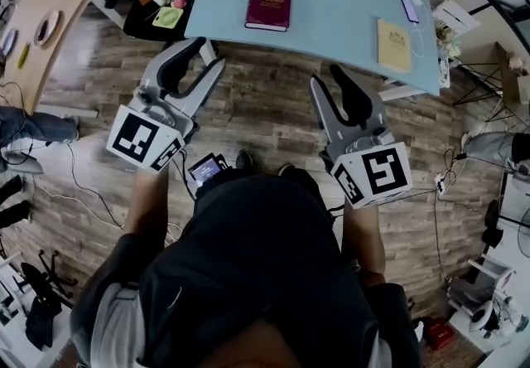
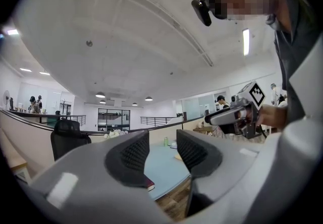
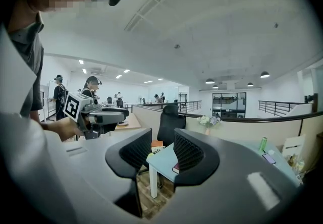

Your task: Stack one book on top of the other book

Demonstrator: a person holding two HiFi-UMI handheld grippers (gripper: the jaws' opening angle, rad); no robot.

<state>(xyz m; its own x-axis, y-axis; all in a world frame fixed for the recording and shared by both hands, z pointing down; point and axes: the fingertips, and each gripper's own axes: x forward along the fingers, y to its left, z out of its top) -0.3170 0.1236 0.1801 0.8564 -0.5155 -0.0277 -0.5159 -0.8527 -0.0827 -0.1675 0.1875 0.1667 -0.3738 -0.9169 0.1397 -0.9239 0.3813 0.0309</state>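
Head view: the red book point(image 1: 268, 5) and tan book point(image 1: 394, 45) lie flat and well apart on the counter point(image 1: 339, 2). The left hand-held gripper point(image 1: 209, 54) and right hand-held gripper point(image 1: 328, 76) hang over the floor, short of the counter. Left gripper view: jaws spread, nothing between them. Right gripper view: likewise spread and empty. Stacking is not yet begun; the next move likely calls for reaching one book and pinching an edge. The red cover's gilt print is too small to read.
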